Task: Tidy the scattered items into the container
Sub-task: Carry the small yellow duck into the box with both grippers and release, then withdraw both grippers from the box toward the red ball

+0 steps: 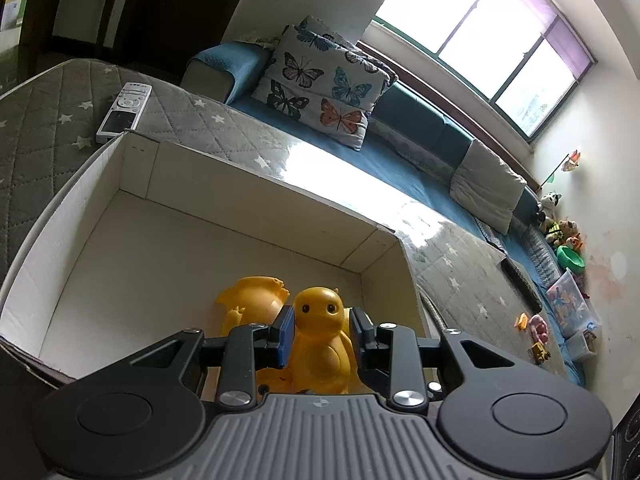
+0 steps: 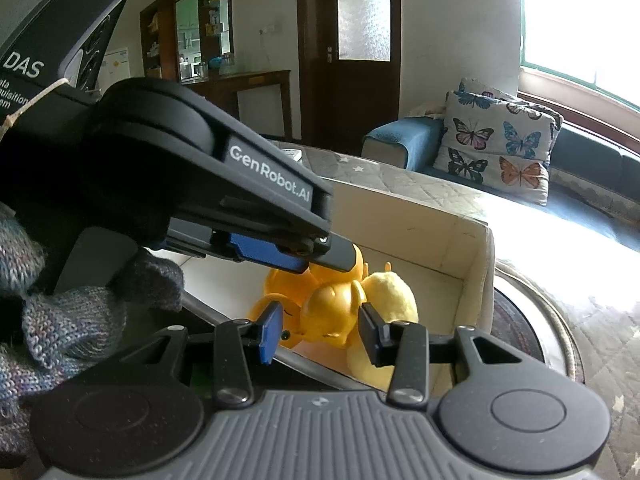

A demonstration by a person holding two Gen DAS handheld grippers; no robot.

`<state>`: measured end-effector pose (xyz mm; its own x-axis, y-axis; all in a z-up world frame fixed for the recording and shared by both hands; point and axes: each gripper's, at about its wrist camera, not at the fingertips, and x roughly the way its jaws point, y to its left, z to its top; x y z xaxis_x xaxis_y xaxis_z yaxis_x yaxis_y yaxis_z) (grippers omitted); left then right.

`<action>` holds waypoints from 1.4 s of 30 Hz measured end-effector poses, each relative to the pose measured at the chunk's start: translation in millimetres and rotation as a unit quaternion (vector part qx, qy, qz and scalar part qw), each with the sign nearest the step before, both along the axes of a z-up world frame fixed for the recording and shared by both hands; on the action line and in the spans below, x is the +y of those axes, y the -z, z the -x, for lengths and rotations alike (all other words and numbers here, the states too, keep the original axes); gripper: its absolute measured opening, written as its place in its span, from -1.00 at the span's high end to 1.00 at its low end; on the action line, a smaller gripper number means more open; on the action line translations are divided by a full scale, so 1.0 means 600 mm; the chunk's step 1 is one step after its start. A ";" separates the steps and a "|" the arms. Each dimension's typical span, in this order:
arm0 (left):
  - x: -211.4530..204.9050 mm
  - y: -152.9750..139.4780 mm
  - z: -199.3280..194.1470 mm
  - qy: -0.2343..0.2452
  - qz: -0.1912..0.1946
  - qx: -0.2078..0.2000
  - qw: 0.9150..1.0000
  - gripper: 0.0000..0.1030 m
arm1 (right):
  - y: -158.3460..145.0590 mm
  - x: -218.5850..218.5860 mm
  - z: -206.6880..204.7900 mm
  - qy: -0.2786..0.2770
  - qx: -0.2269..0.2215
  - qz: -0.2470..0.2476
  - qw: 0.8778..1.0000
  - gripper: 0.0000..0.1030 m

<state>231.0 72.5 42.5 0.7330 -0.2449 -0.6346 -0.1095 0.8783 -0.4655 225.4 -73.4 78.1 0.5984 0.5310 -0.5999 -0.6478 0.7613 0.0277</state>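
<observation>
Yellow moulded plastic fills the space between the left gripper's (image 1: 322,334) blue-padded fingers (image 1: 286,334): an upright duck-like toy figure with black bead eyes (image 1: 320,344), facing the left wrist camera. The pads sit just beside its flanks, but whether they press on it or stand slightly clear cannot be told. The figure is low inside an open white cardboard box (image 1: 256,184), near the box's right wall. Just behind it to the left, another orange-yellow plastic figure (image 1: 250,302) lies on the box floor.

From the right wrist camera, the right gripper (image 2: 320,332) hangs over the box's near rim with its two fingers (image 2: 270,334) spread apart, closed on nothing. Beyond them a cluster of glossy orange-yellow toy parts (image 2: 328,314) rests in the box, with a soft pale-yellow plush toy (image 2: 390,296) touching it on the right. The left gripper's black body, marked "GenRobot.AI", reaches in from the upper left, held by a hand in a grey knitted glove (image 2: 72,312).

The box stands on a grey quilted cover with white stars (image 1: 224,128). A white remote control (image 1: 125,110) lies on that cover just beyond the box's far corner. Behind it, a butterfly-print cushion (image 1: 320,88) leans on a blue sofa (image 1: 416,120).
</observation>
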 end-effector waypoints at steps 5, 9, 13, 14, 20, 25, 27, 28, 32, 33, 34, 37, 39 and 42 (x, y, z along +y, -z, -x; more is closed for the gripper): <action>-0.002 -0.005 0.013 0.000 0.000 -0.001 1.000 0.37 | -0.008 -0.005 0.021 0.002 -0.009 0.001 1.000 0.18; -0.004 -0.009 0.024 0.003 0.000 -0.004 1.000 0.37 | -0.014 -0.014 0.044 0.005 -0.013 0.000 1.000 0.15; -0.014 -0.015 0.040 0.009 -0.004 -0.008 1.000 0.37 | -0.017 -0.022 0.066 0.008 -0.019 0.001 1.000 0.06; -0.017 -0.016 0.044 0.011 -0.006 -0.009 1.000 0.37 | -0.019 -0.025 0.072 0.010 -0.020 0.001 1.000 0.06; -0.033 -0.020 0.071 0.017 -0.017 -0.011 1.000 0.37 | -0.026 -0.042 0.098 0.016 -0.026 -0.003 1.000 0.03; -0.046 -0.020 0.093 0.024 -0.023 -0.013 0.999 0.37 | -0.024 -0.057 0.117 0.021 -0.026 0.000 0.999 0.02; -0.052 -0.019 0.101 0.028 -0.023 -0.012 0.999 0.37 | -0.022 -0.064 0.125 0.024 -0.025 0.001 0.999 0.02; -0.054 -0.017 0.105 0.029 -0.023 -0.010 0.999 0.37 | -0.022 -0.067 0.130 0.025 -0.024 0.001 0.999 0.01; -0.066 -0.013 0.120 0.035 -0.023 -0.007 0.999 0.37 | -0.019 -0.078 0.148 0.029 -0.026 0.004 0.999 -0.10; -0.069 -0.012 0.124 0.037 -0.022 -0.007 0.999 0.37 | -0.018 -0.081 0.153 0.031 -0.027 0.005 0.999 -0.10; -0.072 -0.010 0.128 0.039 -0.022 -0.006 0.999 0.37 | -0.017 -0.084 0.158 0.032 -0.027 0.006 0.999 -0.10; -0.079 -0.004 0.137 0.044 -0.021 -0.002 0.999 0.37 | -0.011 -0.092 0.173 0.036 -0.025 0.008 0.999 -0.11; -0.085 0.002 0.142 0.049 -0.019 0.002 0.999 0.37 | -0.008 -0.097 0.183 0.040 -0.024 0.010 0.999 -0.12; -0.093 0.012 0.147 0.056 -0.018 0.011 0.998 0.37 | -0.003 -0.106 0.194 0.047 -0.022 0.015 0.999 -0.12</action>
<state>143.0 16.8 35.2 0.6887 -0.3013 -0.6595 -0.0193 0.9017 -0.4320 109.2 -137.0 79.6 0.6710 0.4539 -0.5862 -0.5738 0.8187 -0.0228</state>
